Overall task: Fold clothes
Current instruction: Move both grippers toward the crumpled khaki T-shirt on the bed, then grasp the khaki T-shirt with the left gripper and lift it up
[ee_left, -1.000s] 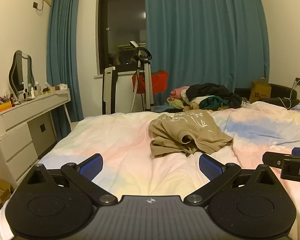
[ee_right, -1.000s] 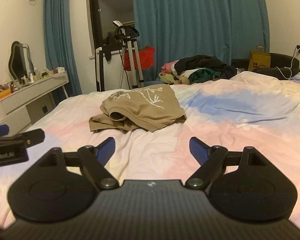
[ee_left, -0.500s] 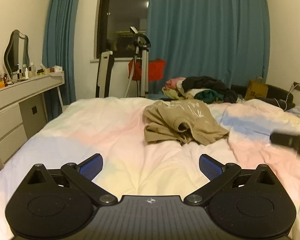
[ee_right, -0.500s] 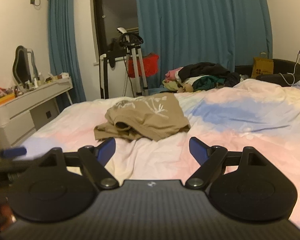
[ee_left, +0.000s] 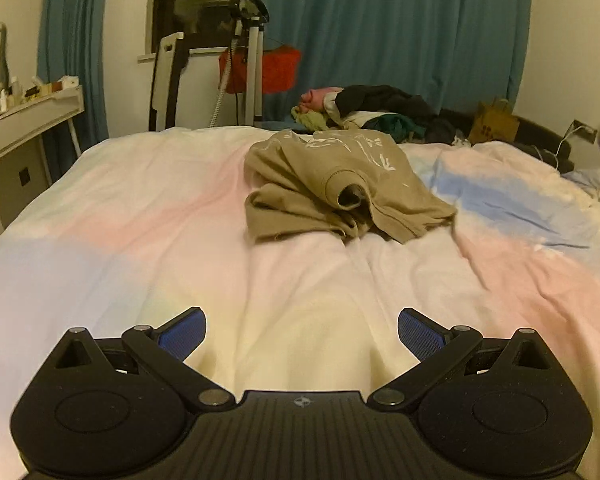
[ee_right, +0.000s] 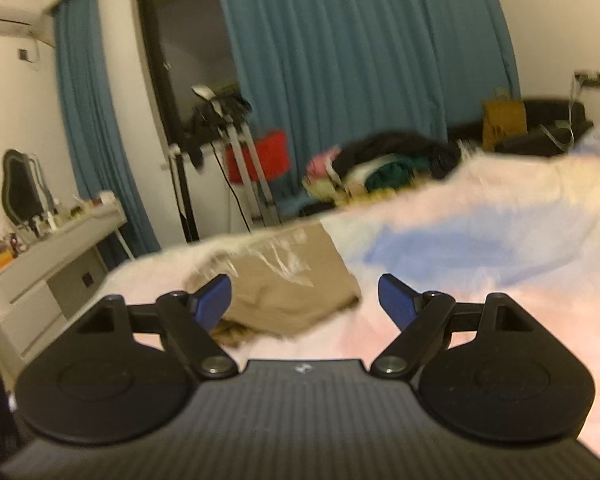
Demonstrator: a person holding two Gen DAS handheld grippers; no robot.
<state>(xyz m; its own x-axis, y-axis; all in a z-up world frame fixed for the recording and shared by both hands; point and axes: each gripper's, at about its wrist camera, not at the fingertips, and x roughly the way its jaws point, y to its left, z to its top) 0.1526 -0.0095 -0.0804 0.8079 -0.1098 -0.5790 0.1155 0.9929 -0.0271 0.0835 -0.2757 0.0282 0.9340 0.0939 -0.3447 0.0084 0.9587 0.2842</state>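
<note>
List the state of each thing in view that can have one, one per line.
left gripper: open, empty, over the bed.
right gripper: open, empty; view blurred.
tan shirt: crumpled in a heap, not yet folded, lying on the bed.
bed cover: spread out, wrinkled.
pile of clothes: heaped, unfolded, beyond the bed's far edge.
blue curtain: drawn across the right part of the window.

I see warm, yellowish, rather dim indoor light on both feeds, and the window (ee_left: 204, 4) is dark. My left wrist view is fairly sharp, with soft shadows in the bed (ee_left: 140, 240) folds. The right wrist view is smeared with blur (edges worst). Fisheye bends the curtains (ee_right: 364, 80) and darkens the corners.
</note>
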